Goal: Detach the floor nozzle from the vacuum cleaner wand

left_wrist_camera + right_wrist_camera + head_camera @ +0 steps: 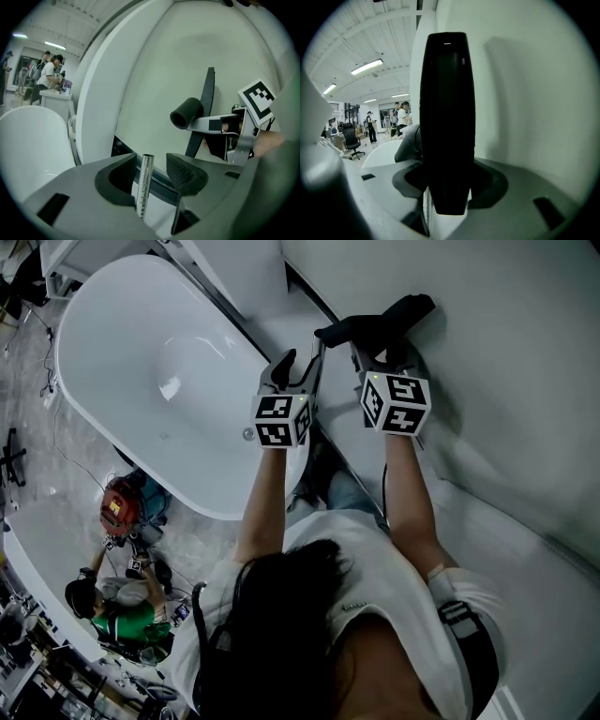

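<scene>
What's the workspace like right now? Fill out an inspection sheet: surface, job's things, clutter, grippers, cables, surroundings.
Surface: white bathtub beside a white wall.
Job's things: floor nozzle separated from the metal wand.
Clutter: red object on the floor.
Grippers: left hand-held gripper open around the metal wand; right hand-held gripper shut on the floor nozzle.
Cables: thin lead on the floor.
Surroundings: people at a counter; office chair.

The shiny metal wand tube [143, 192] sinks from sight behind the body of the left gripper [153, 165]. The broad black floor nozzle [447, 108] hides where the pads of the right gripper [449, 180] meet it. Distant people [48, 72] standing at a white counter [55, 95] are too small to make out.
</scene>
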{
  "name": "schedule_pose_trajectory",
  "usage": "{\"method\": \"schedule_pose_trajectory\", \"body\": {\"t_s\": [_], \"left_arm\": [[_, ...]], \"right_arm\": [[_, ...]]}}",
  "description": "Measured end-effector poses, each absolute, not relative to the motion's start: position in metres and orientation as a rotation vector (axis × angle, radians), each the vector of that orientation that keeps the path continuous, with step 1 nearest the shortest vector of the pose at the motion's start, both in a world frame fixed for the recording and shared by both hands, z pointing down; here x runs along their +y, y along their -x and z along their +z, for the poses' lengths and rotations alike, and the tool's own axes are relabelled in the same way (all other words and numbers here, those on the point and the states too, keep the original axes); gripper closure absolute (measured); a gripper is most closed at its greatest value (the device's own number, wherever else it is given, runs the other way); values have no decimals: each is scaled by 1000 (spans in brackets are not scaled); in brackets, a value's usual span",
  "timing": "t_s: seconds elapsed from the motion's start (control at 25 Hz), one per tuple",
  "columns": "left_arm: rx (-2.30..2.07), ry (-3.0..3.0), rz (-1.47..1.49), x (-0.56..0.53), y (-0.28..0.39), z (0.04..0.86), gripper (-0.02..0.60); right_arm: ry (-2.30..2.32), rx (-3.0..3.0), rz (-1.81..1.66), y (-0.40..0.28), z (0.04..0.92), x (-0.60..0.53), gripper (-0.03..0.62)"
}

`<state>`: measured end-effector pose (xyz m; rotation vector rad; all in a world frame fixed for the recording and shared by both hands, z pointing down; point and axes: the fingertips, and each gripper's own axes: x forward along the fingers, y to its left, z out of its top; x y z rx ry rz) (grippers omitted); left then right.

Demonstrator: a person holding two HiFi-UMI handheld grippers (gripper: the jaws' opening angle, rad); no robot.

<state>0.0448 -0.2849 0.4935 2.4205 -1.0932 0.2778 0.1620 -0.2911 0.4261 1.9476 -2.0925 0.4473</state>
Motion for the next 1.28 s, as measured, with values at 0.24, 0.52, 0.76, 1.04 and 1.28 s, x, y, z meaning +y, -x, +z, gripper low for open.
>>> {"method": "schedule_pose_trajectory", "body": {"t_s": [0.24,0.52,0.76,1.04,1.28], "left_arm": [[-1081,-2457,295,-265,-34,471,424],[-1132,-2472,244,-236,-13,467,540],[-1166,-2473,263,-226,7,440,574],[-1200,-2469,291,-211,18,427,577],[-1221,-2476,288,-193,22,418,577]], "right_arm": [[-1955,-2074,440,-153,421,-277,362],[-1961,-2076,454,-138,439,-239,362],[-1958,-2077,431,-121,418,-228,362],[-1956,-2067,438,-109,417,-206,362],[-1947,-2046,419,-100,421,-186,362]]}}
